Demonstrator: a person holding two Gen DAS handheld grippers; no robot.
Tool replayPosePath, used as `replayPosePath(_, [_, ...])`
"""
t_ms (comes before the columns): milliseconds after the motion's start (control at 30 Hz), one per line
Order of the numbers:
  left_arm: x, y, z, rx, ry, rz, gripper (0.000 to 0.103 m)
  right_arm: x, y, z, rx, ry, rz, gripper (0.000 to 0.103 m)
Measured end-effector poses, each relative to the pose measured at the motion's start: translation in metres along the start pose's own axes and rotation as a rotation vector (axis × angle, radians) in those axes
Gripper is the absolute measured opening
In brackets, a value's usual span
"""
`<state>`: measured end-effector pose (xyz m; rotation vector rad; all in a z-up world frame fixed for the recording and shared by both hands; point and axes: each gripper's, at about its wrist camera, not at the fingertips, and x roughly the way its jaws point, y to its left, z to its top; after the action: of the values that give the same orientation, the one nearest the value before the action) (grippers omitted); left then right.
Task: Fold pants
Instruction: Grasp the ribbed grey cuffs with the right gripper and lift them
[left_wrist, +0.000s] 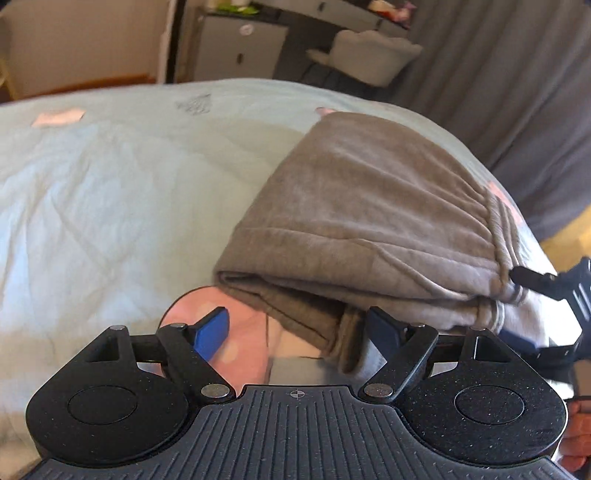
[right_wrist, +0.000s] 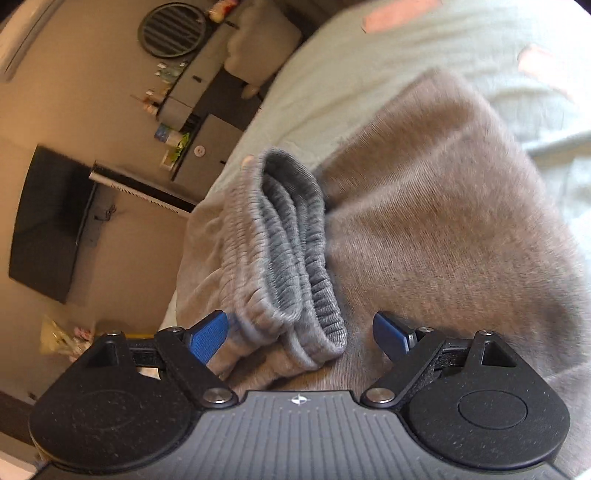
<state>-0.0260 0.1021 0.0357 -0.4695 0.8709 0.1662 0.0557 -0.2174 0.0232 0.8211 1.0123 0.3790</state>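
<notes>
Grey-brown pants (left_wrist: 369, 210) lie folded in a thick stack on a pale green bedspread (left_wrist: 110, 177). My left gripper (left_wrist: 295, 332) is open at the stack's near corner, with the folded edge between its blue pads. My right gripper (right_wrist: 299, 332) is open over the ribbed elastic waistband (right_wrist: 291, 236), which lies bunched between its fingers on the pants (right_wrist: 443, 221). The right gripper also shows in the left wrist view (left_wrist: 554, 291) at the waistband end. Neither gripper pinches cloth.
The bedspread has pink patches (left_wrist: 59, 117). Beyond the bed stand a grey cabinet (left_wrist: 236, 48), a pale chair (left_wrist: 373, 51) and grey curtains (left_wrist: 517, 74). The right wrist view shows a dark TV (right_wrist: 48, 221), a round fan (right_wrist: 171, 29) and shelves by the bed's edge.
</notes>
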Motion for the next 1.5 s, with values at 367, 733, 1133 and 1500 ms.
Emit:
replayPosePath(367, [0.003, 0.014, 0.001, -0.090, 0.009, 0.090, 0.079, 0.035, 0.014, 0.013, -0.016, 0.067, 0.024, 0.077])
replayPosePath(733, [-0.001, 0.023, 0.001, -0.155, -0.007, 0.112, 0.079, 0.026, 0.006, 0.027, 0.020, 0.109, 0.050, 0.079])
replayPosePath(1133, [-0.003, 0.023, 0.000, -0.157, -0.012, 0.126, 0.079, 0.033, -0.008, 0.011, 0.210, 0.122, 0.102, 0.093])
replayPosePath(1500, [-0.004, 0.025, -0.001, -0.180, -0.007, 0.105, 0.080, 0.043, -0.007, 0.004, 0.255, 0.030, 0.153, 0.057])
